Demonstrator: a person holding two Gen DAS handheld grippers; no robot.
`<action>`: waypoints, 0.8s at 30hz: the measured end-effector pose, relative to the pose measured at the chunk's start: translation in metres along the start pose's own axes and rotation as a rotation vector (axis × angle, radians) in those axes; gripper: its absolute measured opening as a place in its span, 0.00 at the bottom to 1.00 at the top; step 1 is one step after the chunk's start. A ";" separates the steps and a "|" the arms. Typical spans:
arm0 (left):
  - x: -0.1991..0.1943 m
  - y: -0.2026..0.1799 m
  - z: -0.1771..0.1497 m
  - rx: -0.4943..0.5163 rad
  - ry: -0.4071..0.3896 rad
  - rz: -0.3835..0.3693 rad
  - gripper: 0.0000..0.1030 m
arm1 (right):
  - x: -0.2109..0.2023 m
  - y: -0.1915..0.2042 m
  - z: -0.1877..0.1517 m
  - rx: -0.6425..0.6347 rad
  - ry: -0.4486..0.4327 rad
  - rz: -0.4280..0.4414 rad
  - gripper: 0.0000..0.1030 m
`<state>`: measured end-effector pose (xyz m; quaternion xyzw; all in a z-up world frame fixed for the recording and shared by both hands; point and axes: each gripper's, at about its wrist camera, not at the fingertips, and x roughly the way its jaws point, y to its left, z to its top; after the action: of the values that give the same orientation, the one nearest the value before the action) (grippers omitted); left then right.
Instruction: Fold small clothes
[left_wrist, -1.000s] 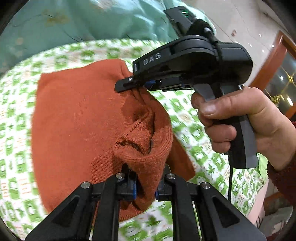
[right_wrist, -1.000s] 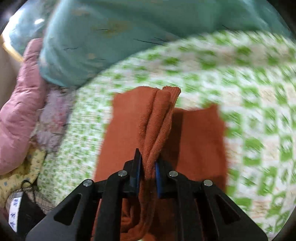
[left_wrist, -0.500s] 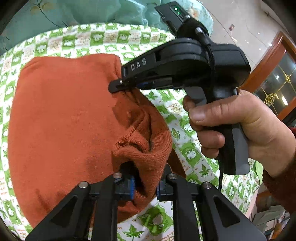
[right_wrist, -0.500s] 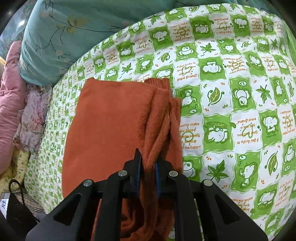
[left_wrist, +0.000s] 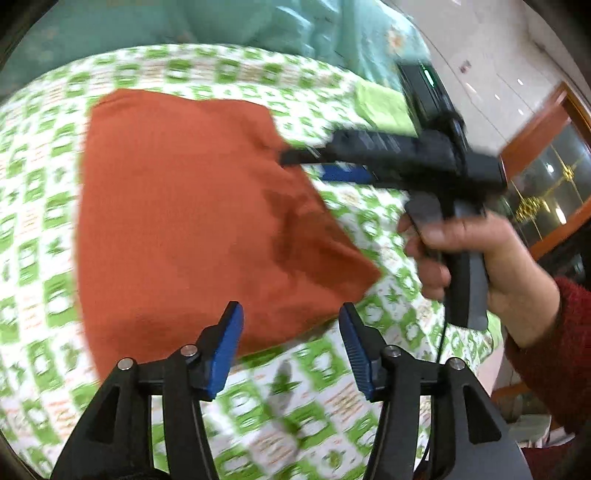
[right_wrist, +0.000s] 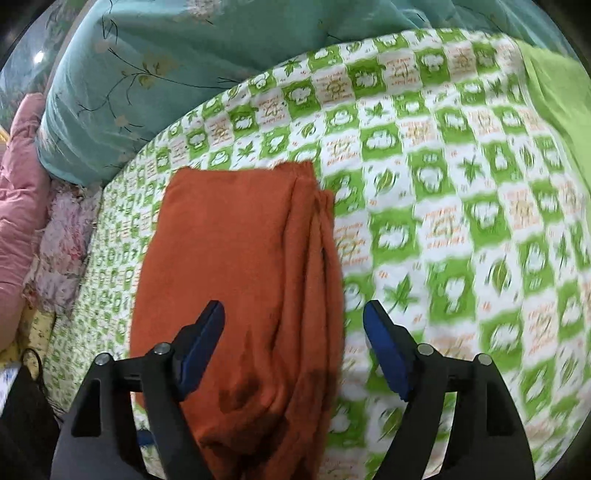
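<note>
From the left wrist view, our left gripper (left_wrist: 291, 345) is opening, nothing between its pads — the orange garment (left_wrist: 192, 229) lies folded mid-frame on the green-checked bedspread (left_wrist: 303, 402), likely just released. From the right wrist view, our right gripper (right_wrist: 293, 349) is also opening, straddling the garment's layered edge untouched; a teal quilt (right_wrist: 177, 66) fills the upper left.

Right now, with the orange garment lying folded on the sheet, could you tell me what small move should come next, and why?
Probably draw both grippers back clear of the orange garment. The left gripper and right gripper are opening with no cloth pinched, and the garment lies on the green checked sheet, its layered edge loosely stacked, so pulling away gently avoids disturbing it.
</note>
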<state>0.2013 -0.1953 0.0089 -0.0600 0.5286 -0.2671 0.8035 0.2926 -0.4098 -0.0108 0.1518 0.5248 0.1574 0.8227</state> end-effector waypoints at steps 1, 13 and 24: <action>-0.008 0.011 -0.001 -0.023 -0.010 0.023 0.56 | 0.002 0.001 -0.004 0.003 0.007 0.001 0.76; -0.029 0.118 0.004 -0.263 -0.036 0.145 0.61 | 0.015 -0.011 -0.019 0.070 0.045 0.050 0.76; 0.010 0.141 0.043 -0.319 -0.020 0.098 0.63 | 0.017 -0.019 -0.019 0.077 0.045 0.109 0.76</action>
<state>0.2939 -0.0884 -0.0335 -0.1636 0.5586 -0.1394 0.8011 0.2835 -0.4180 -0.0399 0.2083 0.5398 0.1849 0.7944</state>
